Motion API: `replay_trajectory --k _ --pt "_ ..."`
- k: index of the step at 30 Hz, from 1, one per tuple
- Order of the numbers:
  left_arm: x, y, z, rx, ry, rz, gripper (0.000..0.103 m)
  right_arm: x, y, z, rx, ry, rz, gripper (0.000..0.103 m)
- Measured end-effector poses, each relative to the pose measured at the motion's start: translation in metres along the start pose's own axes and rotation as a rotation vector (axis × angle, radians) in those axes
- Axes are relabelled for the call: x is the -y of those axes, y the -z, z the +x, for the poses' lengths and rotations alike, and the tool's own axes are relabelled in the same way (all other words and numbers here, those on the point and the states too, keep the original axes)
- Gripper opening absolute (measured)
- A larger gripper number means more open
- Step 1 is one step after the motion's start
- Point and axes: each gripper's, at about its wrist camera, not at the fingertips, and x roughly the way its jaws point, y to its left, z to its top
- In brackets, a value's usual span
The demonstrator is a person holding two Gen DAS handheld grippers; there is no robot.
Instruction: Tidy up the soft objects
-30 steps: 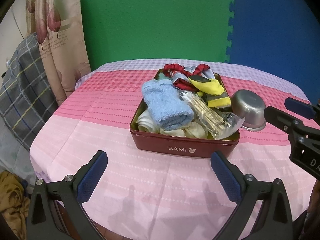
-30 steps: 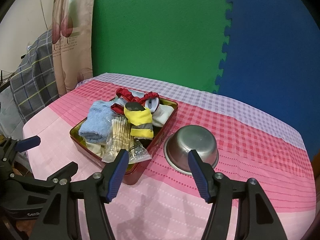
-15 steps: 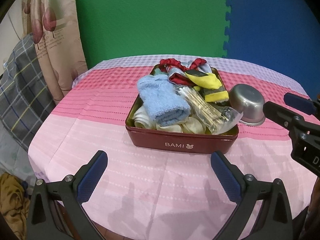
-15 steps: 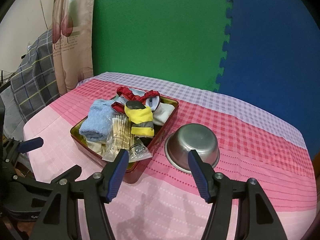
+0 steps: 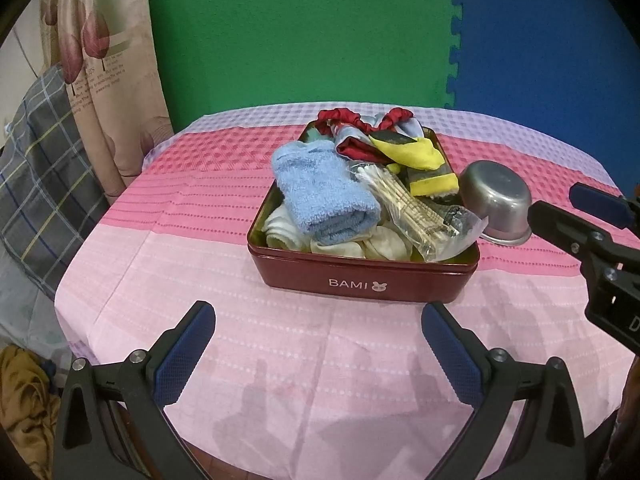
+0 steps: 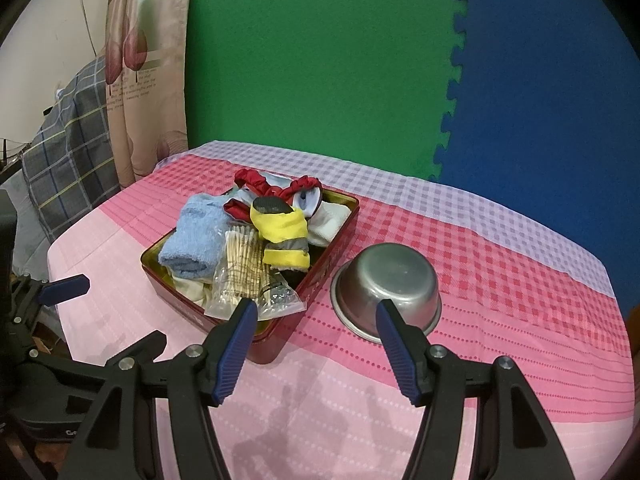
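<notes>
A dark red tin marked BAMI (image 5: 360,280) (image 6: 264,340) stands on the pink table. It holds a rolled blue towel (image 5: 324,196) (image 6: 196,240), a yellow and grey cloth (image 5: 420,160) (image 6: 284,236), a red scrunchie (image 5: 344,116) (image 6: 256,180), white cloths (image 5: 348,244) and a clear bag of cotton swabs (image 5: 416,216) (image 6: 244,272). My left gripper (image 5: 316,352) is open and empty in front of the tin. My right gripper (image 6: 316,344) is open and empty between the tin and a steel bowl (image 6: 388,284) (image 5: 496,200).
The table wears a pink and red checked cloth (image 5: 200,184) (image 6: 500,264). A green and blue foam wall (image 6: 320,60) stands behind. A curtain and a plaid cloth (image 5: 44,168) hang at the left. The right gripper shows at the right edge of the left wrist view (image 5: 592,224).
The left gripper's view has shifted slightly to the left, so the tin sits further right in it. The right gripper has barely moved. Both grippers stay open.
</notes>
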Motion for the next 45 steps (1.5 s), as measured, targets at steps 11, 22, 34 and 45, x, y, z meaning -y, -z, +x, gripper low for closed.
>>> replay_trajectory --k 11,22,34,45 --pt "-0.0001 0.0012 0.0015 -0.01 0.003 0.003 0.102 -0.0014 0.0028 0.0017 -0.003 -0.004 0.001 0.063" --pt "-0.0002 0.0021 0.0031 -0.019 0.003 0.004 0.102 -0.0007 0.0044 0.0025 -0.008 -0.01 0.005 0.063" --pt "0.0006 0.0029 0.0044 -0.029 0.004 0.01 0.102 -0.0006 0.0049 0.0031 -0.009 -0.01 0.006 0.063" --pt "0.0015 0.0034 0.0078 -0.047 0.009 0.015 0.102 0.0002 0.0066 0.0045 -0.015 -0.009 0.007 0.063"
